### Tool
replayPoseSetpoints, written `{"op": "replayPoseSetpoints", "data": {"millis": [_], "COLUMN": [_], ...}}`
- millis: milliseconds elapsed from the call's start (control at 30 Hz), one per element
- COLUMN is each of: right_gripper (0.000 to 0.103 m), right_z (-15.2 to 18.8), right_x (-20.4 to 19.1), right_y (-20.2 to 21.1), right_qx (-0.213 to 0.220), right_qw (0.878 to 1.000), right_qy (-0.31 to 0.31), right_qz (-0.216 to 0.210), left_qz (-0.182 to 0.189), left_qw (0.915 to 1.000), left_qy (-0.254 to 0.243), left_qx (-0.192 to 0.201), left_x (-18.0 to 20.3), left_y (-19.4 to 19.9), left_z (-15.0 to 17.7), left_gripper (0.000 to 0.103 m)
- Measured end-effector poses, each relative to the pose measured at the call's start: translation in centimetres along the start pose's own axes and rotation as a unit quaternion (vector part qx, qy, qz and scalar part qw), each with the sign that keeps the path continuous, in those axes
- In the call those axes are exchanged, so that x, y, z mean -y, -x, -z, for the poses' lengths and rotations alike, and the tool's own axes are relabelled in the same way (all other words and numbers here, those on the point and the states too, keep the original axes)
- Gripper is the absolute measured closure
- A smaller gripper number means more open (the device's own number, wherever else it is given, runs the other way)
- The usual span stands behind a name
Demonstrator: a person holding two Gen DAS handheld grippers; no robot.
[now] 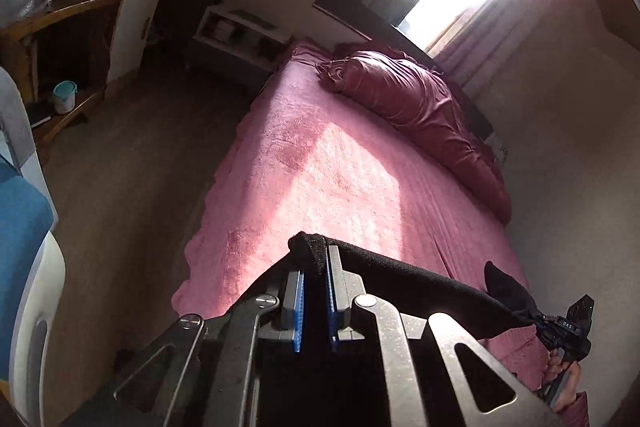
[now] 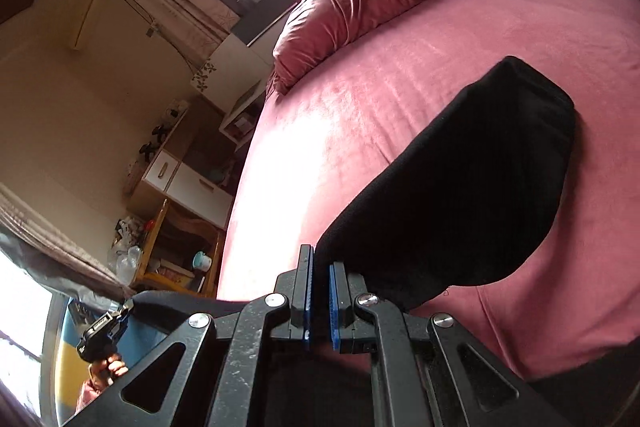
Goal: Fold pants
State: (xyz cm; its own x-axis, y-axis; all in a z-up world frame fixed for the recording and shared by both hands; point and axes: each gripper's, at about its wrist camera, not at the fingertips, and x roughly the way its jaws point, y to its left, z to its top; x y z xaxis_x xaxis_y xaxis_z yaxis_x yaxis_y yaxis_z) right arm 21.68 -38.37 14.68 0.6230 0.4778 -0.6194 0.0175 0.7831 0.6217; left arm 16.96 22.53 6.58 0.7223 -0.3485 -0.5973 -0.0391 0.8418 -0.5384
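Where sunlight falls — pink bed point(image 1: 320, 167), bunched duvet point(image 1: 420, 99)

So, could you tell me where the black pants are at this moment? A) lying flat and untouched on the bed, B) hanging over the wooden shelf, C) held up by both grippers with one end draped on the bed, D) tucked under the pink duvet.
C: the left gripper and the right gripper each pinch an edge of the black pants, whose far end rests on the pink bed.
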Motion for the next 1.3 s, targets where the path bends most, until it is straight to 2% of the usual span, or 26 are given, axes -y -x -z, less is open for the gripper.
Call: {"op": "replayPoseSetpoints", "data": {"millis": [133,367,500,600,700,800,1000,1167,1300], "right_gripper": [0.096,0.096,0.096,0.096,0.096,0.096,0.096,0.096,0.096], "right_z": [6.6,14.5,17.9,19.5,20.0,20.4,21.1,21.5,21.4], "right_x": [1.9,5.0,6.1,7.3,7.8,7.7,6.4,6.4,6.7], "right_y": [2.4,2.0,0.8,0.3,-0.3,-1.0,-1.6,-1.7,-1.7], "right_qx": [-0.032,-0.084,-0.114,-0.124,-0.124,-0.123,-0.117,-0.114,-0.113], "right_qw": [0.999,0.995,0.991,0.988,0.987,0.987,0.986,0.987,0.987], "right_qy": [-0.015,-0.027,-0.024,-0.029,-0.032,-0.034,-0.026,-0.036,-0.037], "right_qz": [0.010,0.039,0.066,0.082,0.093,0.101,0.112,0.112,0.112], "left_qz": [-0.006,-0.033,-0.046,-0.048,-0.039,-0.028,0.013,0.012,-0.008], "left_qw": [0.9998,0.9959,0.9910,0.9876,0.9819,0.9758,0.9516,0.9455,0.9477], "left_qy": [0.010,0.049,0.073,0.098,0.146,0.187,0.285,0.301,0.295], "left_qx": [-0.014,-0.068,-0.103,-0.113,-0.115,-0.110,-0.113,-0.124,-0.121], "left_x": [-1.6,-5.2,-6.7,-7.6,-8.8,-9.7,-10.8,-10.3,-9.6], "left_y": [2.2,4.2,3.9,4.2,5.0,6.1,6.7,5.6,4.9], "left_z": [5.0,13.4,16.7,17.8,18.5,18.9,19.9,20.2,19.4], "left_gripper": [0.094,0.094,0.093,0.090,0.079,0.072,0.065,0.064,0.064]}}
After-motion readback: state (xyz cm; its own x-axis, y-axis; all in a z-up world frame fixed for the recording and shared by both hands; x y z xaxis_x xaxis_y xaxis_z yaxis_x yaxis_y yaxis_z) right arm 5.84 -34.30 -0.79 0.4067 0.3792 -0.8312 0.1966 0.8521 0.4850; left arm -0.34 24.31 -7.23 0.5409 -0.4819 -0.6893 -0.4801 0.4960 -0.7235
